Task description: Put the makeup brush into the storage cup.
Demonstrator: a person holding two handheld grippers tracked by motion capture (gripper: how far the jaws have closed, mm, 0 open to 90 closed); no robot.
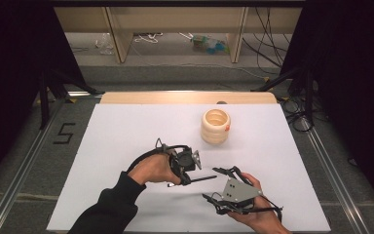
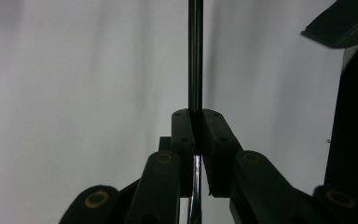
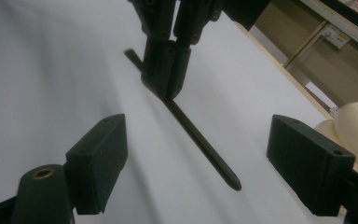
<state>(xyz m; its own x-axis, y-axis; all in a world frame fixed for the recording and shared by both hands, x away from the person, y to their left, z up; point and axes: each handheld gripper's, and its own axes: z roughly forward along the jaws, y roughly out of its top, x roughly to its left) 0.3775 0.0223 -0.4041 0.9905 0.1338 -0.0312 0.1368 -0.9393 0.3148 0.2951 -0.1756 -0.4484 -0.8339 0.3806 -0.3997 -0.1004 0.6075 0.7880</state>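
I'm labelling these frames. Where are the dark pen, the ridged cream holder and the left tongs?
dark pen (image 3: 205, 149): right gripper view, mid-barrel.
ridged cream holder (image 1: 215, 132): high view, front wall.
left tongs (image 2: 196, 128): left gripper view, between the tips.

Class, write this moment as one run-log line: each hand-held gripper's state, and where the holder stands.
left hand-held gripper: shut on black pen | right hand-held gripper: open, facing pen | ribbed cream holder: upright, apart

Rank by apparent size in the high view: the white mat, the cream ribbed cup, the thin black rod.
1. white mat
2. cream ribbed cup
3. thin black rod, clamped in the left gripper
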